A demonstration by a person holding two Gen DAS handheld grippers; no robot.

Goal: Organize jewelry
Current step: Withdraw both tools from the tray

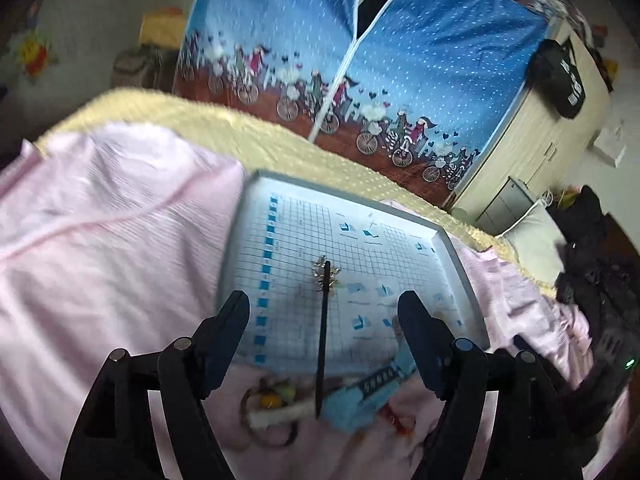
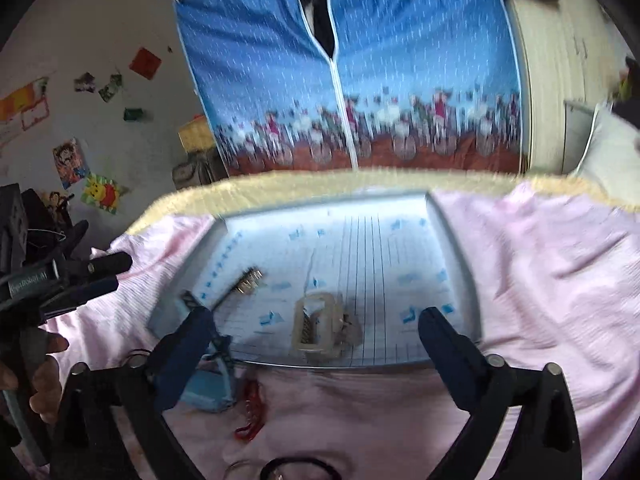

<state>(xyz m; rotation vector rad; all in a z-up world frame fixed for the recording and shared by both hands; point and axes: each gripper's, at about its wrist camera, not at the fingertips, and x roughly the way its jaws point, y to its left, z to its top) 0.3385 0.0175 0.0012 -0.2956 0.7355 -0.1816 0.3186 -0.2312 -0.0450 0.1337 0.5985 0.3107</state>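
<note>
Black hair stick lengthwise toward camera, ornamented end far, inside tray. Left gripper wide open, empty. Right gripper wide open, empty, above clear claw clip.

soft daylight, right view motion-blurred, fisheye edges dark w/ warp

I see a bed with a pink sheet; on it lie a shallow grey tray, a blue clip and a red clip.

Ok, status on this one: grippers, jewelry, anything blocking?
Left gripper and right gripper open, empty. Hair stick lies half over tray edge; clear claw clip inside. Red clip on pink sheet. Nothing blocking.
</note>
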